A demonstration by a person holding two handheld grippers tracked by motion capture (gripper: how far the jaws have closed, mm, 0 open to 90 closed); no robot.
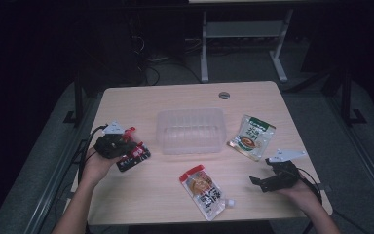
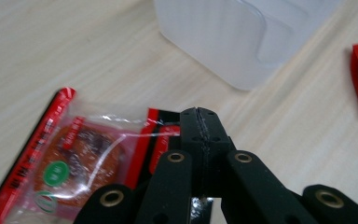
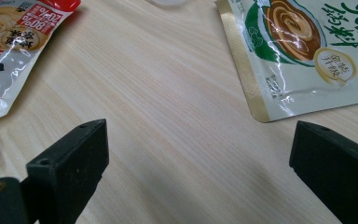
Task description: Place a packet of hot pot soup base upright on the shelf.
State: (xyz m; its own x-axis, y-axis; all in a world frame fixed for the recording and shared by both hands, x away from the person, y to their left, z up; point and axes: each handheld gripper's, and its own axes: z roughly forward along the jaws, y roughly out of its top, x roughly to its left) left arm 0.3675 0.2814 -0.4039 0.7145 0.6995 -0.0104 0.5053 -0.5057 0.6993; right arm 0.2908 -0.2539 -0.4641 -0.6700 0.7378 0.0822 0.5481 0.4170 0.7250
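Pale wood-grain table [image 1: 141,195]; at nine o'clock, left gripper [image 2: 199,122] clamped on crinkly red-edged clear packet [image 2: 70,163] beside frosted plastic tub [image 1: 190,129]; at four o'clock, right gripper [image 3: 200,154] spread wide, empty.

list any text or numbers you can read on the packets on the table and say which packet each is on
"80%": on a red label of the white and red pouch, seen in the right gripper view.
"20%": same label, less sure.
Green and white pouch: large green characters and a round gold seal, not clear enough to quote.
Red snack packet pinched in the left tongs: print too blurred to read.
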